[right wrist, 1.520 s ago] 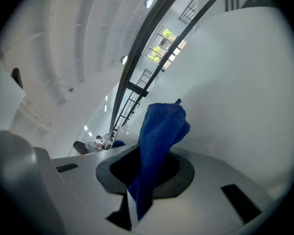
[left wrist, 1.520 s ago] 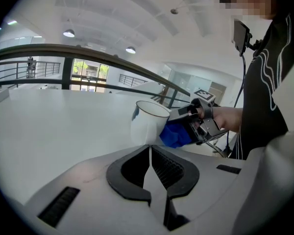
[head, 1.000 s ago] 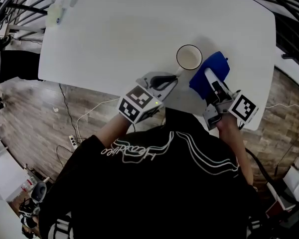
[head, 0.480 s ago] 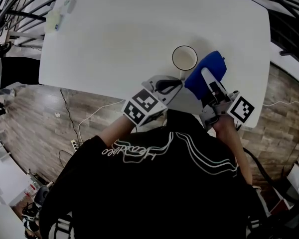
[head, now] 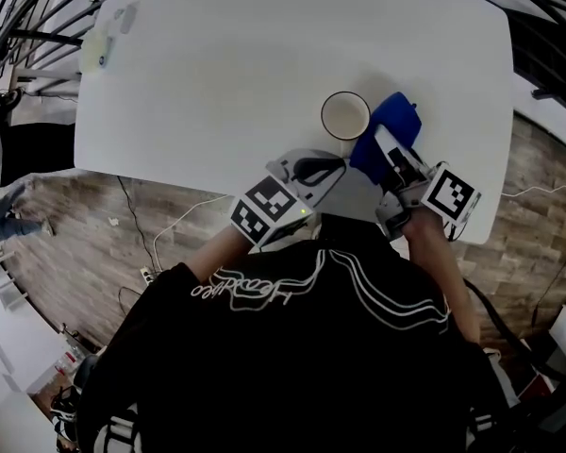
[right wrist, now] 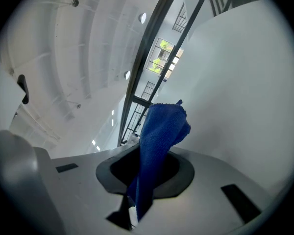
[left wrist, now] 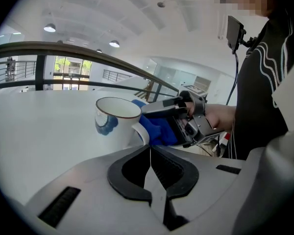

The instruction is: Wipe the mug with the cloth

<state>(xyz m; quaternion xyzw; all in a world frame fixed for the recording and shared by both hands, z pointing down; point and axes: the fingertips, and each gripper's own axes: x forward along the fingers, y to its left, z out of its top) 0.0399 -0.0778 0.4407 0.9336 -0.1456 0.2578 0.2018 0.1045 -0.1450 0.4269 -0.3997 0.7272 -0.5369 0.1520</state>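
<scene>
A white mug point(head: 345, 116) with a dark rim stands on the white table point(head: 217, 64), near its front edge. The mug point(left wrist: 115, 121) carries a blue mark and its handle point(left wrist: 141, 131) points toward my left gripper point(head: 328, 163). That gripper's jaws point(left wrist: 149, 148) are shut with nothing between them, the tips just short of the handle. My right gripper point(head: 389, 151) is shut on a blue cloth point(head: 389, 121), which presses against the mug's right side. The cloth point(right wrist: 161, 126) sticks up from between the jaws point(right wrist: 146, 153), and the blue cloth point(left wrist: 159, 129) lies beside the handle.
A pale green object and small items point(head: 104, 36) lie at the table's far left corner. The table's front edge runs just under both grippers, with wooden floor and cables point(head: 160, 239) below. A dark railing point(left wrist: 88, 53) curves behind the table.
My right gripper has carried the blue cloth left and forward until it meets the mug's side. The left gripper has edged a little closer to the handle.
</scene>
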